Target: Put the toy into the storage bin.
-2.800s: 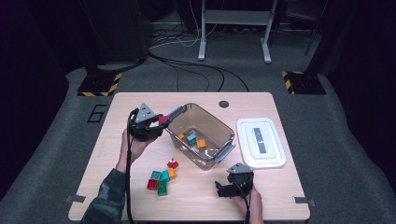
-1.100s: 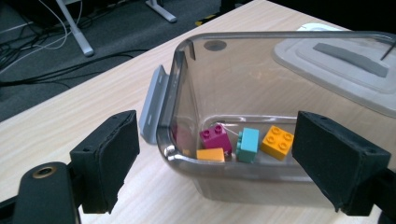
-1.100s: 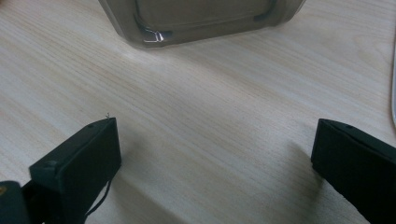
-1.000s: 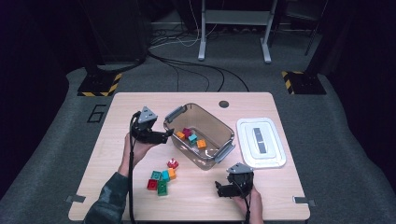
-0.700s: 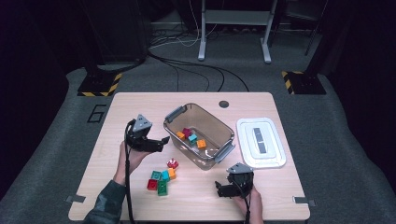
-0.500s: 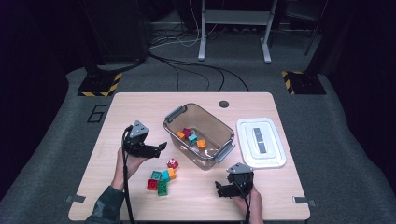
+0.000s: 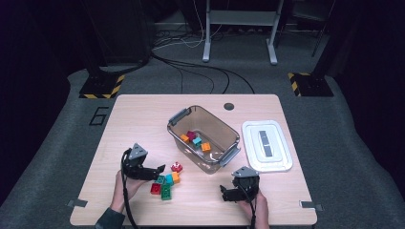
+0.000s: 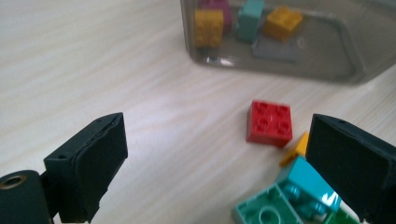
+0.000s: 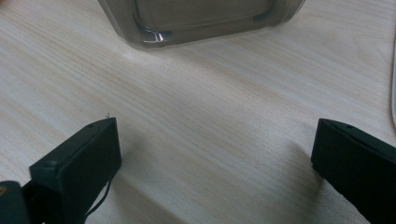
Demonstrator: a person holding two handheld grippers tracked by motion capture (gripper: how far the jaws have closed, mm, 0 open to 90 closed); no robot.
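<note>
Left gripper point(image 7: 161, 169), jaws just spread and empty, hovers by loose bricks point(image 7: 165, 183) near the bin point(image 7: 228, 155); right gripper point(image 7: 223, 192) wide, idle (tip: centre one brick btwn pads, squeeze squarely).

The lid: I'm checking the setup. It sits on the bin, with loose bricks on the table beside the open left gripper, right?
Not quite. The lid lies flat on the table beside the open bin, as the high view shows. The loose bricks do lie by the open left gripper.
</note>
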